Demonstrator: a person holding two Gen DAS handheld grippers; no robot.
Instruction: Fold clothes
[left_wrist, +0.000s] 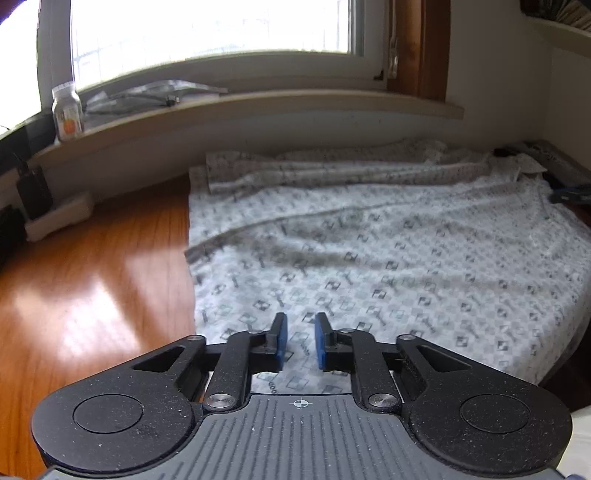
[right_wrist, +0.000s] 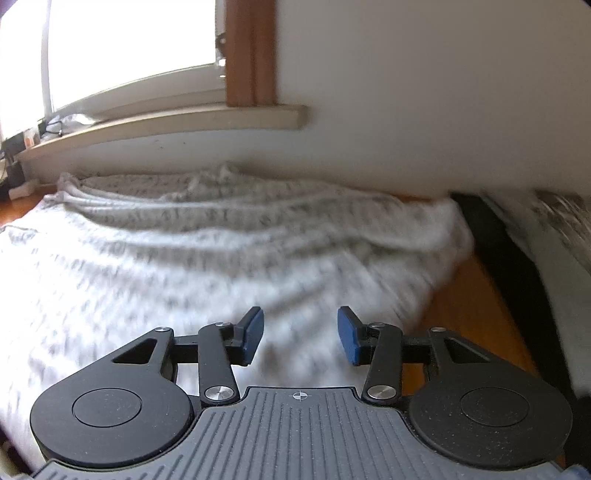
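A white garment with a grey checked pattern lies spread flat on the wooden surface, with folds bunched along its far edge by the wall. My left gripper hovers over the garment's near left part. Its blue pads stand a narrow gap apart with nothing between them. In the right wrist view the same garment is blurred. My right gripper is open over the garment's near right part, its pads well apart and empty.
A window sill runs along the far wall with a jar on it. A white power strip with a black plug sits at the far left. Dark objects lie at the garment's far right; a dark strip borders the wood there.
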